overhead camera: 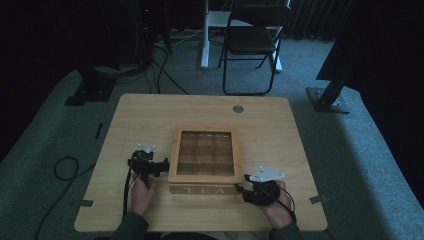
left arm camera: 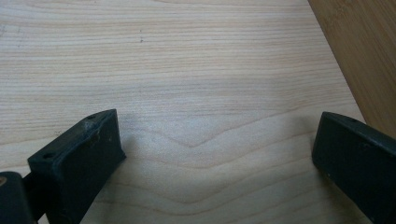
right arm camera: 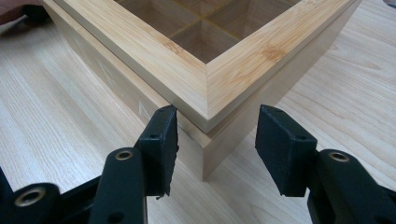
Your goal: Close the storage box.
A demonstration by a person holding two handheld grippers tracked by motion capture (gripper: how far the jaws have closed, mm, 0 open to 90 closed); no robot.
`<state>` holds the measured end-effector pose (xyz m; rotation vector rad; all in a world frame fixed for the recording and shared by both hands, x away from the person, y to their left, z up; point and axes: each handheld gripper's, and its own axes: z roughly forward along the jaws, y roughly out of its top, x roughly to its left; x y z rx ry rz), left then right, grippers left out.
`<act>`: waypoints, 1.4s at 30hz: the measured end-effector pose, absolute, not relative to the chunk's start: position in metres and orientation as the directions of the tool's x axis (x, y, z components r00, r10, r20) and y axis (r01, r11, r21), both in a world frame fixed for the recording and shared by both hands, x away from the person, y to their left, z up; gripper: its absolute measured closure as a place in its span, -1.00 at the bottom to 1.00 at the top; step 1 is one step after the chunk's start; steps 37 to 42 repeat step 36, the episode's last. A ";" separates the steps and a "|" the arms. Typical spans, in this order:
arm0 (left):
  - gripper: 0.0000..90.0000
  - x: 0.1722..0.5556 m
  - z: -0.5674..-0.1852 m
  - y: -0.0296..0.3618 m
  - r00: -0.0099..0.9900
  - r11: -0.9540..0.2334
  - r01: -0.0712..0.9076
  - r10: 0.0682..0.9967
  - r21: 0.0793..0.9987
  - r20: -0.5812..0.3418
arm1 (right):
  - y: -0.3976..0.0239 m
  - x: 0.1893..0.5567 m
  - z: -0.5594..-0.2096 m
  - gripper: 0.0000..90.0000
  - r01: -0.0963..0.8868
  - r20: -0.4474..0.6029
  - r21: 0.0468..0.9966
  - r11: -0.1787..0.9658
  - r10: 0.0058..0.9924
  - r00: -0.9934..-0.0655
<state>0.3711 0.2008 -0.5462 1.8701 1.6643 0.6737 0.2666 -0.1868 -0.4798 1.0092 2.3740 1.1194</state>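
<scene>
I am holding my left hand-held gripper wide open over the bare table, just left of the wooden tea box, which is sitting closed at the middle of the table with its windowed lid down. I am holding my right hand-held gripper open around the box's near right corner, its jaws not touching the wood

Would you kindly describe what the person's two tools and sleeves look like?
Both tools are black. The left tool and right tool each carry a pale grey three-cornered plate on top and trail a thin dark cable. In the gripper views the jaws are blocky black pads on arms with round, metal-lined holes. The sleeves are dark, greenish grey.
</scene>
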 end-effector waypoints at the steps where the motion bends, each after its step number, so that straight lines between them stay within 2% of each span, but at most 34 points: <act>1: -0.96 0.371 -0.546 0.201 0.111 -0.089 0.722 0.994 0.686 0.012 | -0.187 0.267 -0.480 0.08 0.462 0.005 0.769 0.442 0.719 -0.695; 12: -0.96 0.371 -0.546 0.201 0.111 -0.089 0.722 0.994 0.686 0.012 | -0.186 0.267 -0.485 0.09 0.464 -0.026 0.743 0.483 0.713 -0.700; 16: -0.96 0.371 -0.546 0.201 0.110 -0.088 0.722 0.994 0.686 0.011 | -0.192 0.265 -0.480 0.10 0.460 0.016 0.769 0.443 0.706 -0.708; 26: -0.96 0.371 -0.546 0.201 0.110 -0.088 0.723 0.994 0.686 0.012 | -0.219 0.271 -0.474 0.07 0.475 0.072 0.826 0.304 0.779 -0.623; 36: -0.96 0.371 -0.546 0.201 0.109 -0.087 0.722 0.994 0.686 0.011 | -0.250 0.307 -0.508 0.06 0.554 0.100 0.811 0.189 0.888 -0.449; 42: -0.96 0.371 -0.546 0.201 0.109 -0.087 0.722 0.994 0.686 0.011 | -0.250 0.307 -0.508 0.06 0.554 0.100 0.811 0.189 0.888 -0.449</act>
